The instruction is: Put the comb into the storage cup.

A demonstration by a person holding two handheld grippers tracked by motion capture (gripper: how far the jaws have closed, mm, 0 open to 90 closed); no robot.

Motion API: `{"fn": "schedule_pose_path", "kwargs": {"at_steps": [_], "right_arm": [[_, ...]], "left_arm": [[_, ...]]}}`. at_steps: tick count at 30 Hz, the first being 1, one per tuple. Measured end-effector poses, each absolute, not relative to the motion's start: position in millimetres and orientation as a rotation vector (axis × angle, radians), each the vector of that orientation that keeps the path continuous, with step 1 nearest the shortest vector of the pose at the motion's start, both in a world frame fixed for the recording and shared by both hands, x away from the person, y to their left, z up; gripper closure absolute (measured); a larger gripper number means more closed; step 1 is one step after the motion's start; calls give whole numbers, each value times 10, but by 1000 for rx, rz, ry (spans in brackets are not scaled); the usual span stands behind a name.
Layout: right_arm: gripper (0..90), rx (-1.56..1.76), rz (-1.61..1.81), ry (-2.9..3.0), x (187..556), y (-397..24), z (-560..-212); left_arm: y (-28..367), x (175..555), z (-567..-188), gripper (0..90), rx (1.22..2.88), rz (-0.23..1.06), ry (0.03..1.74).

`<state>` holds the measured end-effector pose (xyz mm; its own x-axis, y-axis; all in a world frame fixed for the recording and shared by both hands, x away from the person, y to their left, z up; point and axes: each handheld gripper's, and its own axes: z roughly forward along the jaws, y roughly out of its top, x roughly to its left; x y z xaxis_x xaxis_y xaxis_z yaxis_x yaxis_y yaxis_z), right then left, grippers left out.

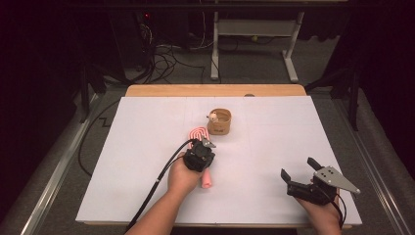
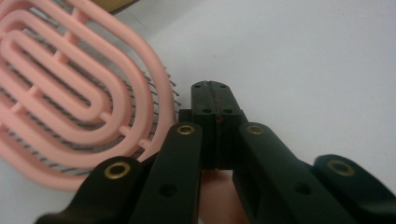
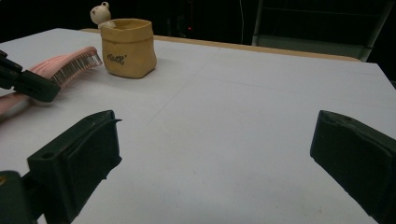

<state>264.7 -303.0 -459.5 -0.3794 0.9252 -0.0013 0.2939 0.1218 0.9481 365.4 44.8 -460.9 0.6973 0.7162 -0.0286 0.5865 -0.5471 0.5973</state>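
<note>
The left gripper (image 2: pixel 217 100), jaws clenched on the pink hairbrush (image 2: pixel 70 93) handle, is gripping; placing seems left. Right gripper (image 1: pixel 301 175) is waiting released.

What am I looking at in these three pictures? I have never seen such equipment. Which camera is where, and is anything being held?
There is no robot here. A person at a table holds a hand tool in each hand; each tool is a gripper with two black jaws.

The high view is taken from above the table. The left gripper is near the middle and the right gripper is near the front right corner. The other two pictures come from small cameras mounted on the grippers, looking along their jaws.

On the white table lie a pink brush and a tan cup with a small bear figure on its rim.

The left gripper's jaws are closed over the brush handle, apparently clamping it. The right gripper's jaws are wide apart and hold nothing.
</note>
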Motion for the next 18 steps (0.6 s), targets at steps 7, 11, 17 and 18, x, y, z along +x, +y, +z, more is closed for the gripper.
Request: {"fn": "schedule_pose_path", "kwargs": {"at_steps": [7, 11, 17, 18], "right_arm": [[22, 1185, 1270, 1769, 2648, -3028, -4600], [23, 1186, 1270, 1772, 2647, -3024, -4604], [25, 1185, 1269, 1772, 2646, -3020, -4605], [26, 1185, 1268, 1772, 2646, -3020, -4604]], "left_arm": [[516, 3540, -4608, 900, 2348, 263, 956], [560, 3487, -4611, 900, 2361, 259, 947], [627, 3426, -4604, 900, 2378, 240, 929], [634, 3414, -4611, 900, 2381, 231, 922]]}}
